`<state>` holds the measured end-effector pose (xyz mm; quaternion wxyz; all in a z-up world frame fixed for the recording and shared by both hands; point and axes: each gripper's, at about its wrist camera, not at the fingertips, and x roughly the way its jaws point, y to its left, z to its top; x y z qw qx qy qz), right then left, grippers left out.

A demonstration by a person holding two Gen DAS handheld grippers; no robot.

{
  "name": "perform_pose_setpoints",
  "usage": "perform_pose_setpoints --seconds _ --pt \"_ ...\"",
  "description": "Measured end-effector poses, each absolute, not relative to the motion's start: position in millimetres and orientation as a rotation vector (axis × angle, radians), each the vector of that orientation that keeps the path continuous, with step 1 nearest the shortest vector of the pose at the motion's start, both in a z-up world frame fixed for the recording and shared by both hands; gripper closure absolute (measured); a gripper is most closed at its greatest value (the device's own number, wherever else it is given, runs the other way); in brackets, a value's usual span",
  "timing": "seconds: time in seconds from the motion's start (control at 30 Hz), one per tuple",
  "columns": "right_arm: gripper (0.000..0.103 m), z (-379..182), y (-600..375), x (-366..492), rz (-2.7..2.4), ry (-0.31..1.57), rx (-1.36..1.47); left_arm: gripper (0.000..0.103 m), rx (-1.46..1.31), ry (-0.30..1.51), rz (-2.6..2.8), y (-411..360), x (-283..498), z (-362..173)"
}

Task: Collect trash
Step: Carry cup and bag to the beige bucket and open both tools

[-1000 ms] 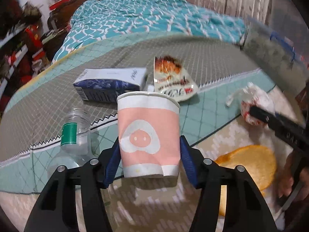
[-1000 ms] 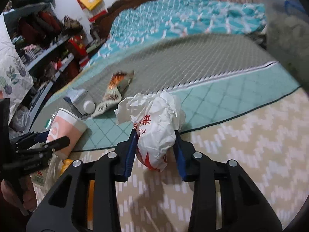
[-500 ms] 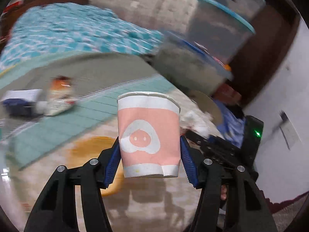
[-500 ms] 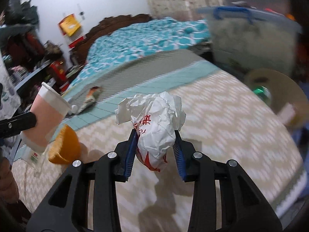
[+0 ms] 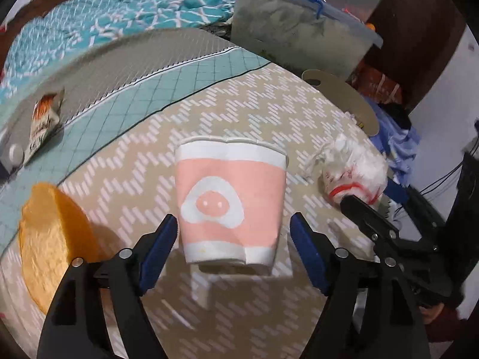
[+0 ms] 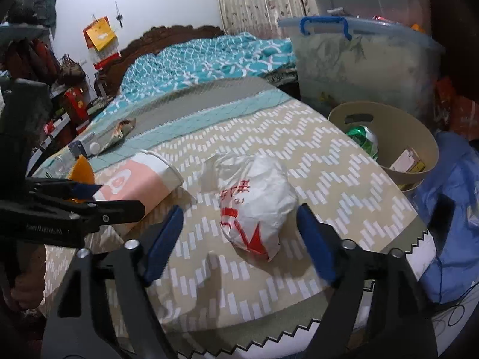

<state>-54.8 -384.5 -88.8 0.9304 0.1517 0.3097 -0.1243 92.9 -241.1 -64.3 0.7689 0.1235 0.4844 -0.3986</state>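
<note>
A pink paper cup (image 5: pixel 230 206) with a white egg print sits between the open fingers of my left gripper (image 5: pixel 232 239), which do not touch it; it rests on the beige zigzag mat (image 5: pixel 239 113). It also shows in the right wrist view (image 6: pixel 140 185). A crumpled white bag with red print (image 6: pixel 257 209) lies on the mat between the spread fingers of my right gripper (image 6: pixel 239 233), apart from them. It also shows in the left wrist view (image 5: pixel 350 173). A beige trash bin (image 6: pixel 389 125) stands beyond the mat's right edge, holding a green can (image 6: pixel 363 139) and a carton.
An orange peel (image 5: pixel 51 233) lies left of the cup. A snack wrapper (image 5: pixel 43 116) and a milk carton (image 6: pixel 85 146) lie farther back. A clear storage box (image 6: pixel 359 59) stands behind the bin. A teal bed (image 6: pixel 203 56) is at the back.
Both grippers swung right toward the bin end of the mat and opened. The cup and the crumpled bag were let go and now rest on the mat.
</note>
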Motion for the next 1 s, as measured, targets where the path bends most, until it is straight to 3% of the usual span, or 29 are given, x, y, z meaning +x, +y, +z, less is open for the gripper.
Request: perform_pose_setpoints --seconds 0.07,0.33,0.37,0.4,0.43,0.47,0.5,0.73,1.0 --pt "0.019 -88 -383 -56 -0.245 0.623 0.305 0.019 0.255 1.034 -0.850 -235 97 -60" --pt "0.018 -98 -394 -51 -0.254 0.633 0.339 0.019 0.272 1.064 -0.831 -236 91 -64" --pt "0.018 -99 -395 -51 -0.258 0.632 0.339 0.021 0.283 1.067 -0.834 -239 90 -67" --pt "0.021 -100 -397 -51 -0.257 0.635 0.338 0.032 0.294 1.065 -0.839 -242 89 -69" --pt "0.028 -101 -396 -50 -0.250 0.645 0.335 0.043 0.303 1.073 -0.849 -245 89 -71" --pt "0.058 -103 -397 -46 -0.243 0.671 0.327 0.044 0.312 1.080 -0.857 -249 90 -73" --pt "0.064 -103 -398 -47 -0.243 0.663 0.329 0.047 0.316 1.069 -0.863 -254 89 -72" --pt "0.065 -104 -436 -61 -0.317 0.600 0.417 0.048 0.323 1.079 -0.963 -302 91 -63" --pt "0.065 -101 -518 -78 -0.445 0.544 0.525 0.048 0.391 1.073 -1.104 -413 90 -56"
